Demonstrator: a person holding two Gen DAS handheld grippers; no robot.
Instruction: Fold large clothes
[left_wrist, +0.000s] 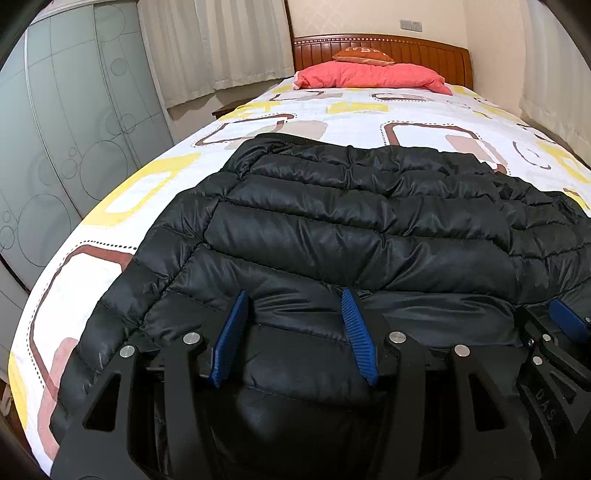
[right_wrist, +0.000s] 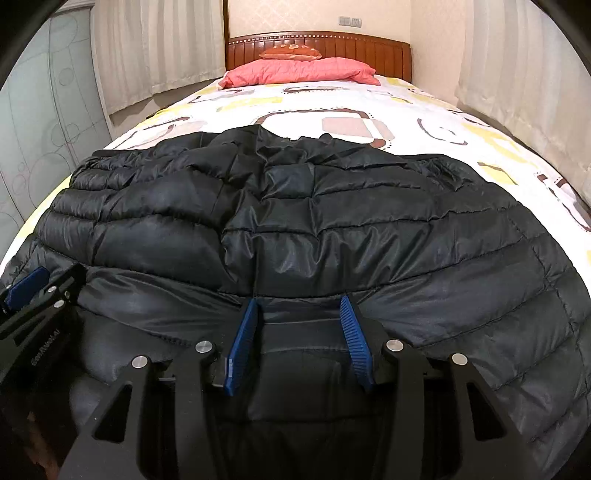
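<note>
A home bedroom: a bed (left_wrist: 332, 110) with patterned sheet, pink pillow (left_wrist: 373, 75) and wooden headboard (left_wrist: 424, 48) at 12 o'clock, curtains (left_wrist: 218, 40) at 11, frosted wardrobe doors (left_wrist: 66, 122) at 9.

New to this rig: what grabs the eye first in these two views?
A big black puffer jacket spread over the near half of the bed, whose sheet has a yellow and brown pattern. Both grippers, left and right, sit open at the jacket's near edge, blue pads apart. At the far end, a pink pillow lies against the wooden headboard.
</note>
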